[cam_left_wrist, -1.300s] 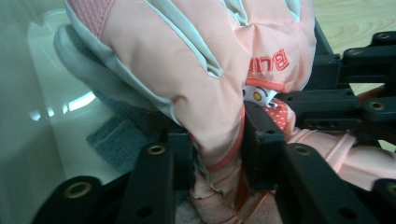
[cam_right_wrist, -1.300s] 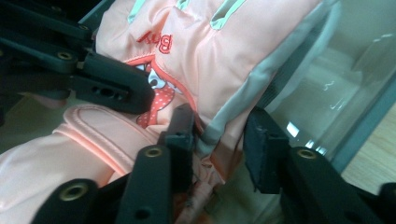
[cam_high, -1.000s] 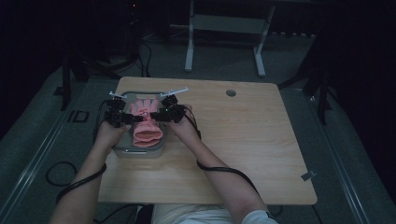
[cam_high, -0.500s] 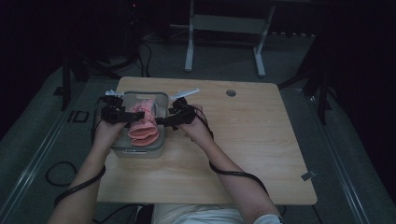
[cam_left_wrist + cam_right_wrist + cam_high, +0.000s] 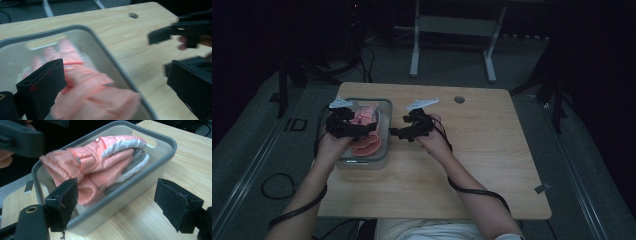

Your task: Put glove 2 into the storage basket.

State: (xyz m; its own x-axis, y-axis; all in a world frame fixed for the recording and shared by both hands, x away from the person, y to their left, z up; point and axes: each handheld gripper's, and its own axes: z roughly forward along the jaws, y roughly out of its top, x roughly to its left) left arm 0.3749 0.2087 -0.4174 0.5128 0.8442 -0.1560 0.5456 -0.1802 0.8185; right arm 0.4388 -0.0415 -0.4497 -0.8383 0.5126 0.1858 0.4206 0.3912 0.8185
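The clear bin [image 5: 382, 150] with the grey rim sits at the left edge of the wooden table [image 5: 492, 165], and everything else is easiest placed against it. Inside it lie the pink gloves [image 5: 100, 167], 2 of them as far as the right gripper view shows, stacked one on the other with their pale grey fingertips pointing to the bin's far end and their cuffs bunched at the near end; they look deliberately tucked in, so the bin is probably serving as their container. The left gripper [image 5: 357, 127] hangs over the bin's near-left part, directly above the gloves, and in its own view its jaws stand wide apart, released, with the nearer jaw just above the pink fabric and the other out past the rim over bare wood; whether that jaw touches the fabric cannot be told through the blur. The right gripper [image 5: 399, 132] is outside the bin, just beside its right wall over the tabletop, its jaws also spread and holding nothing, the bin's wall lying between them in its own view. Both tools being slack suggests the gloves rest on their own weight, needing no support.
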